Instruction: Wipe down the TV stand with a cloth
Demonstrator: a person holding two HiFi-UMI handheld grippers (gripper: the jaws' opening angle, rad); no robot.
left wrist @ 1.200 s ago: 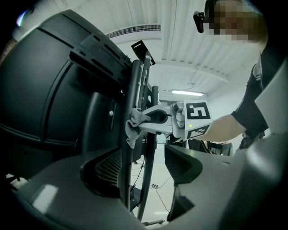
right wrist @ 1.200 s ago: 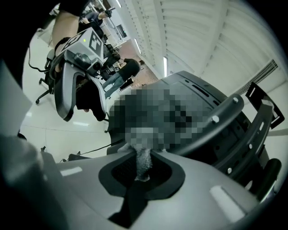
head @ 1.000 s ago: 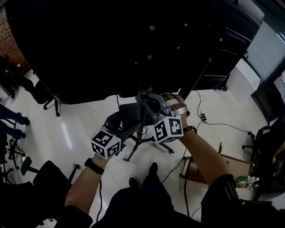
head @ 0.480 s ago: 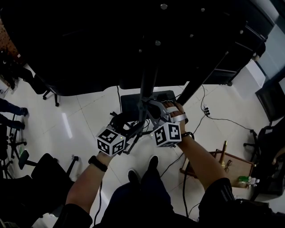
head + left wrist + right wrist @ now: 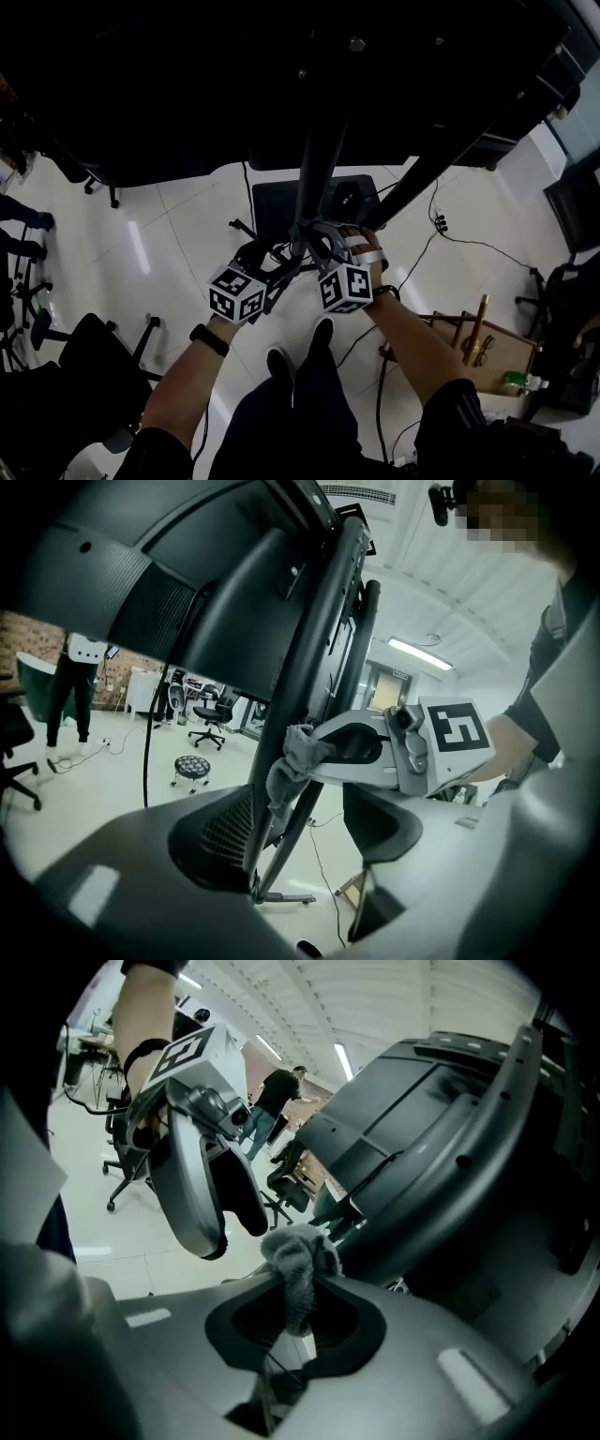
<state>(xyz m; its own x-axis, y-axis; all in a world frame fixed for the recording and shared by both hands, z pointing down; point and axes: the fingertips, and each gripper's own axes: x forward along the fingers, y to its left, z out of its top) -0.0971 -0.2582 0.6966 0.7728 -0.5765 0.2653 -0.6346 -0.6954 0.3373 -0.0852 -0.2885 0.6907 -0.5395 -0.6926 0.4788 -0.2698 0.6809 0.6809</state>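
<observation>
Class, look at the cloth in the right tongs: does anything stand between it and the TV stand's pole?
Nothing visible does. The cloth, clamped in the right tongs, appears pressed straight against the stand's dark pole, with no gap showing.

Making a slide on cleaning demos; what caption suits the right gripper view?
Right claw shut on a grey cloth, held against the black TV stand.

The cloth (image 5: 298,1265) hides its lower end between the jaws of the right claw (image 5: 295,1326); in the head view it is too small to find; there the TV (image 5: 187,84) runs off at 12 o'clock, its dark back swallowing the top of the TV stand (image 5: 314,178); at 9 o'clock of the left gripper view a person (image 5: 67,700) is hidden above the chest.
</observation>
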